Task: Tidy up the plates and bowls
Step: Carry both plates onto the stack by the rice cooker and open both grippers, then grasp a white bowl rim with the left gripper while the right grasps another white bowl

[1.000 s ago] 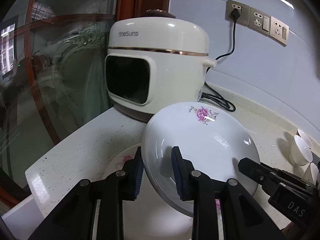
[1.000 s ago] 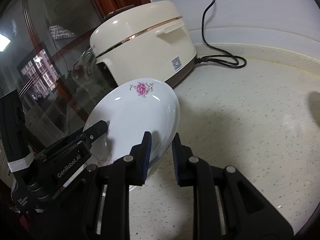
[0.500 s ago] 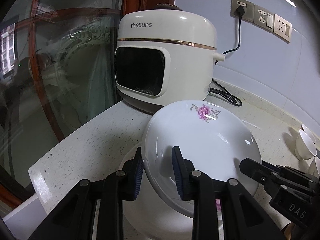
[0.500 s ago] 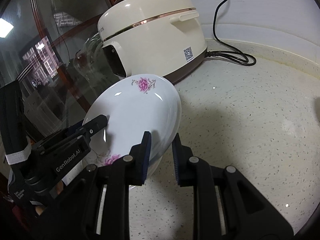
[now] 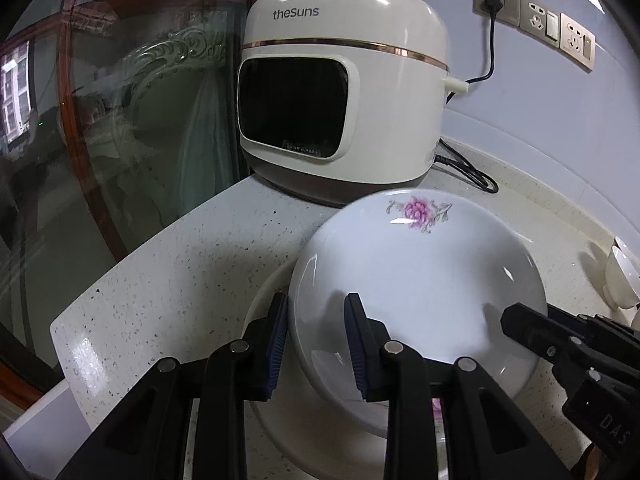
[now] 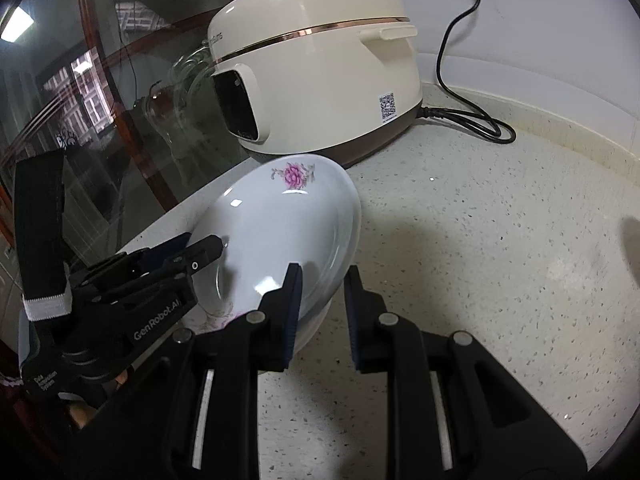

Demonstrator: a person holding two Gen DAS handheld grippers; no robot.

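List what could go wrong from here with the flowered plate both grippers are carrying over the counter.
1. The flowered plate is held tilted by its rim alone, the left gripper on one side and the right gripper on the other; glazed china could slip from the pads.
2. A second plate lies directly beneath; lowering unevenly could chip the rims.
3. The rice cooker stands close behind the far rim and might get knocked.

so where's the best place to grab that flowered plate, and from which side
Take the flowered plate by its thin rim, one pad inside and one underneath. It is shallow and wide, so only the edge fits between fingers. Come from the near side, opposite the rice cooker, as the left gripper and right gripper do now, each clamped on a different part of the near rim.
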